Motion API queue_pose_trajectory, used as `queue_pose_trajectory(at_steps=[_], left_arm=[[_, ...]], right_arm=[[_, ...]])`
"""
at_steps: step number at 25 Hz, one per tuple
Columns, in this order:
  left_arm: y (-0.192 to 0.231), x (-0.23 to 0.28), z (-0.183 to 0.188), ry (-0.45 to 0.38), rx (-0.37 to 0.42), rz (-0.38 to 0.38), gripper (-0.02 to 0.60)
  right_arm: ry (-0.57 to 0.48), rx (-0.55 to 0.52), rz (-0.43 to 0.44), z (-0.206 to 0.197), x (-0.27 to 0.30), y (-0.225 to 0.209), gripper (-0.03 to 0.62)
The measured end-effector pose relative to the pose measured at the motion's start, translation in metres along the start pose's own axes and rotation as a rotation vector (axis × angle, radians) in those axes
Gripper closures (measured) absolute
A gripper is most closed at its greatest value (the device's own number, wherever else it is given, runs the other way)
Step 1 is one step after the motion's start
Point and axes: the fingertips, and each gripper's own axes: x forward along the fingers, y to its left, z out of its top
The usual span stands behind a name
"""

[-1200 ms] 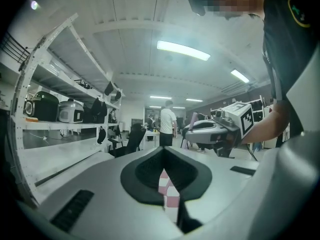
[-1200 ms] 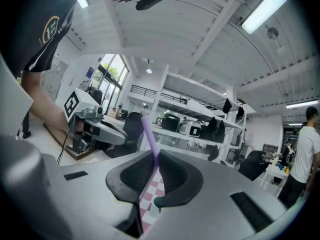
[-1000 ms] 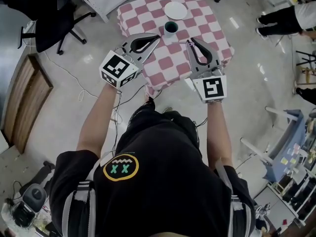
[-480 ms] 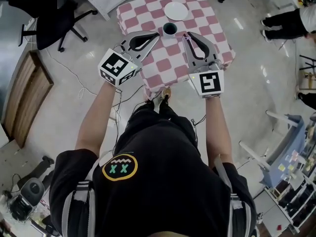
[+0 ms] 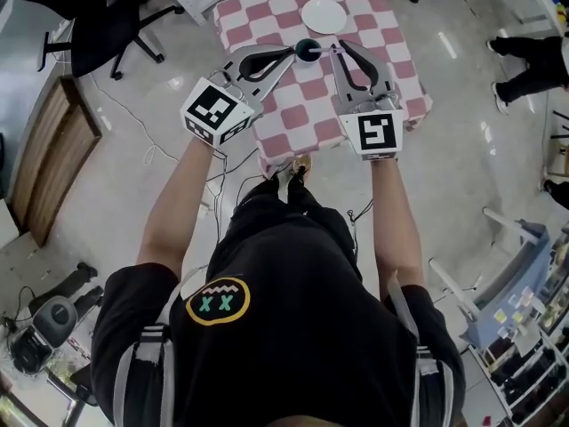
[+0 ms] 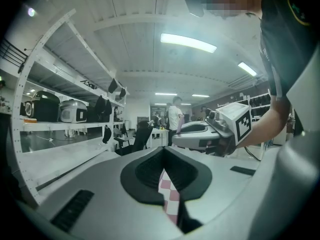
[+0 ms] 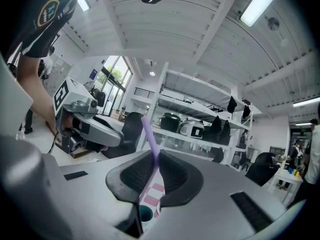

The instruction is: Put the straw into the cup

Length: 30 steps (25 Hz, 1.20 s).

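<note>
The straw (image 7: pixel 149 140) is pale purple, straight and thin. It is pinched between the pads of the right tongs (image 5: pixel 341 46), which are closed on its lower part. The rest of it sticks out past the tips, leaning to the left. In the head view it runs from those tips leftward to the right rim of the cup (image 5: pixel 308 50). I cannot tell whether its end is over the opening or only beside it.

The cup is small, round and dark teal. It stands upright on the checked surface (image 5: pixel 293 114), toward the far edge, just near of a white plate (image 5: pixel 323 14).

The left tongs (image 6: pixel 163 151) are closed with nothing between them. Only the checked cloth shows through the slit below the pads. Their tips sit just left of the cup, so the cup lies between the two pairs of tongs.

Half a second ago the cup lay beyond both sets of tips, and since then both tongs have moved farther out over the surface. In the right gripper view the cup's mouth is now plain beneath the jaws, where 1.2 s ago only a sliver of its rim showed.
</note>
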Motion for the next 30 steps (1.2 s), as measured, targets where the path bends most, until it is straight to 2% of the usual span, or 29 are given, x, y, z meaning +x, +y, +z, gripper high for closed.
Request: queue_pose_trajectory(at_steps=[5, 11, 20, 30], left_arm=[[0.008, 0.013, -0.007, 0.007, -0.004, 0.013, 0.566], [0.018, 0.026, -0.017, 0.023, 0.003, 0.021, 0.568], [0.032, 0.036, -0.036, 0.049, -0.016, 0.043, 0.568], [0.038, 0.043, -0.047, 0.072, -0.031, 0.051, 0.566]], right_arm=[[0.028, -0.002, 0.009, -0.027, 0.020, -0.007, 0.534], [0.058, 0.024, -0.033, -0.059, 0.041, -0.018, 0.533], [0.126, 0.028, -0.050, -0.106, 0.065, -0.020, 0.533], [0.188, 0.055, -0.013, -0.149, 0.090, -0.005, 0.533]])
